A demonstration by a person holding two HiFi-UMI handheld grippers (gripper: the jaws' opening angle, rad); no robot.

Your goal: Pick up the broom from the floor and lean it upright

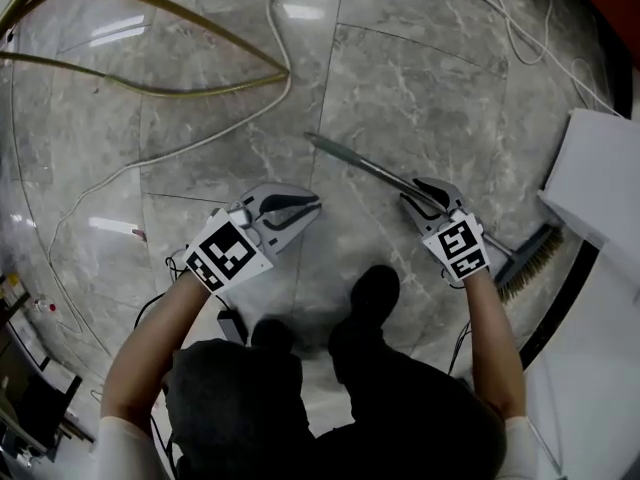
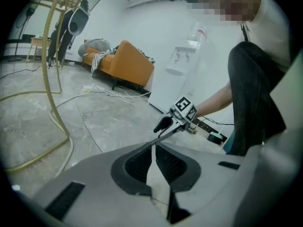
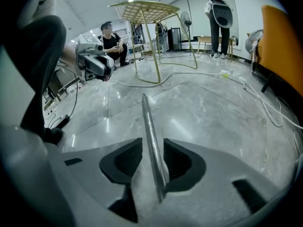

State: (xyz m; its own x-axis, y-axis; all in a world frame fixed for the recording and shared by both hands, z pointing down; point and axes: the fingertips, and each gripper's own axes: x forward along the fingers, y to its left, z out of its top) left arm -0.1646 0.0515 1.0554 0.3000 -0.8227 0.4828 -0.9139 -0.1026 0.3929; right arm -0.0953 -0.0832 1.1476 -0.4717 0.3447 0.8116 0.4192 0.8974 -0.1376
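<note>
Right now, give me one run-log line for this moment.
broom: lying on floor | right tool: open, astride handle, not gripping | left tool: shut, empty

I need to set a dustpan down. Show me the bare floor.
Free: tiles beyond the broom handle, across to the white cabinet; also between handle and left gripper. Crowded: gold table legs upper left.
</note>
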